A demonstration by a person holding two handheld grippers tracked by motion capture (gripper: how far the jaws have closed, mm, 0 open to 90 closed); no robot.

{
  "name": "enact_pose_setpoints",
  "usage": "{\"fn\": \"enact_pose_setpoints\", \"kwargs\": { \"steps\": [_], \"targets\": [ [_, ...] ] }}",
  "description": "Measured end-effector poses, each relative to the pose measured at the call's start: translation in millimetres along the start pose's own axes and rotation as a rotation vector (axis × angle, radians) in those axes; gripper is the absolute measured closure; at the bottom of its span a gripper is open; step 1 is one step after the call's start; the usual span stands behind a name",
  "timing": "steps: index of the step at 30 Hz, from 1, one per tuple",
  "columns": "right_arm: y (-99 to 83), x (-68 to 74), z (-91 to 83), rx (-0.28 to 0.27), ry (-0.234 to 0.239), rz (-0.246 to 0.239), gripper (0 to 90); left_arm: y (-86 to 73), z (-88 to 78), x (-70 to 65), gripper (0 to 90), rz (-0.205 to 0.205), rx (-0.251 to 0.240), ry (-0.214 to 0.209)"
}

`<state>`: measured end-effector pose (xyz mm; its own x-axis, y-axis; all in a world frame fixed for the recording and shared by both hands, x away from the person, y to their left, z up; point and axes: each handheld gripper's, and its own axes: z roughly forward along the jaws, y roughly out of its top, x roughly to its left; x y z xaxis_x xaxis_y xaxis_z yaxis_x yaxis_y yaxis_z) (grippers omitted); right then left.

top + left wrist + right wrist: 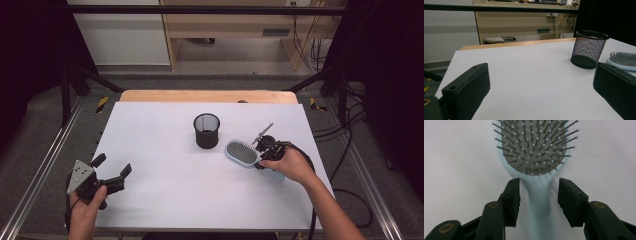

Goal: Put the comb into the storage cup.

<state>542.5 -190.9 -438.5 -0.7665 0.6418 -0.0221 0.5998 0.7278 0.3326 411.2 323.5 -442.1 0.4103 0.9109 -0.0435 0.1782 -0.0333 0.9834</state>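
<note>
White table (165, 200) before a wooden desk (524, 22); right gripper (539, 195) jaws straddle hairbrush (537, 192) handle, untouching; left gripper (111, 167) jaws wide.

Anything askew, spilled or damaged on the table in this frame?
Nothing stands out. The mesh cup stands upright, and the hairbrush lies flat, bristles up, beside it. The right gripper straddles the brush handle with gaps on both sides; the left gripper is open over bare table.

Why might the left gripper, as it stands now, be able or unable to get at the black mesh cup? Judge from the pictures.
Probably able. The left gripper sits open at the table's near left corner, and bare table lies between it and the mesh cup. The hairbrush and the right gripper lie off to the cup's right, out of that path.
</note>
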Motion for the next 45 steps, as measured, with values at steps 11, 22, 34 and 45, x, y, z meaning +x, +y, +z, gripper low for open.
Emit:
{"fn": "enact_pose_setpoints", "kwargs": {
  "steps": [11, 22, 34, 45],
  "targets": [
    [1.5, -0.8, 4.3, 0.030, 0.026, -0.008, 57.4, 0.6, -0.1, -0.2, 0.9, 0.005, 0.000, -0.001],
    [2.4, -1.2, 8.7, 0.043, 0.029, -0.017, 60.5, 0.7, 0.0, -0.2, 0.9, 0.007, 0.000, -0.001],
    [2.6, -1.8, 9.9, 0.050, 0.034, -0.020, 62.1, 0.6, 0.1, -0.2, 0.9, 0.009, 0.002, -0.001],
    [5.9, -1.5, 9.2, 0.077, 0.027, -0.043, 62.4, 0.5, 0.3, -0.2, 0.9, 0.006, 0.002, -0.001]
  ]
}}
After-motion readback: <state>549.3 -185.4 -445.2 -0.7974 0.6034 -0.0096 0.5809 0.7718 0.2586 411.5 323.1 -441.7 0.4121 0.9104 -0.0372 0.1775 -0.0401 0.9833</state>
